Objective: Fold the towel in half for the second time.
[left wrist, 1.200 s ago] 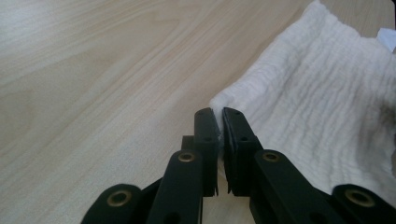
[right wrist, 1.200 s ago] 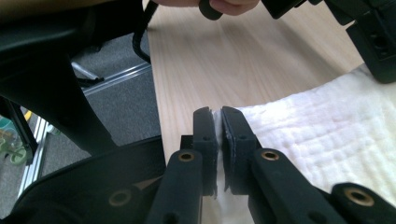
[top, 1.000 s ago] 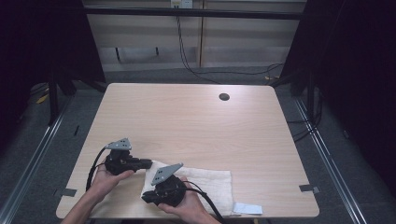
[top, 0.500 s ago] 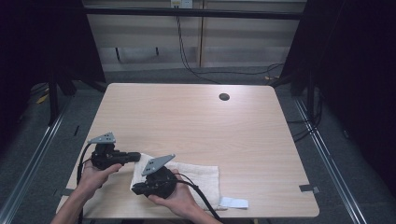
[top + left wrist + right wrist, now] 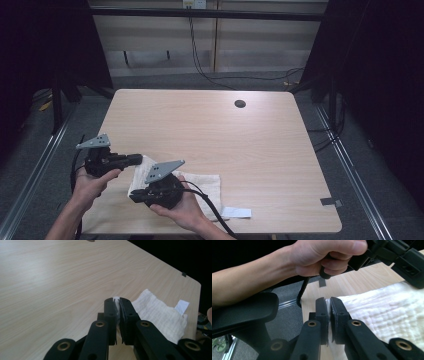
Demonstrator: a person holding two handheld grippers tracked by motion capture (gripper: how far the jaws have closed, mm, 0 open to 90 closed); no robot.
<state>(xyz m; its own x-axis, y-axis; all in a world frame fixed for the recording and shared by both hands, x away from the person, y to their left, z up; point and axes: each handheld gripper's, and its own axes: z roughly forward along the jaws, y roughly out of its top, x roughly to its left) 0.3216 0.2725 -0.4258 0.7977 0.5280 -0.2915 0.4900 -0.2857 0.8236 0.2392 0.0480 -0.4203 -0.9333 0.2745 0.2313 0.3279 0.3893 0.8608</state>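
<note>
A white cloth [image 5: 200, 184] lies near the front left of the light wooden table [image 5: 225, 130], its left end raised. My left gripper [image 5: 139, 159] points right and is shut on a corner of the cloth [image 5: 160, 312]; a bit of fabric pokes out between the fingertips [image 5: 110, 305]. My right gripper [image 5: 133, 196] points left, nearer the front edge, and is shut on the cloth's [image 5: 392, 310] near corner, pinched between the pads. In the right gripper view the person's other hand [image 5: 324, 257] and its gripper cross the top, above the cloth.
A small white tag [image 5: 235, 212] hangs off the cloth's right end by the table's front edge. A dark round hole [image 5: 240, 104] sits far back. Grey tape [image 5: 330, 202] marks the right front corner. A black chair armrest [image 5: 242, 312] is beside the table's left edge.
Both hands have risen and shifted left, keeping their hold. The cloth and its tag have been dragged left across the table with them.
</note>
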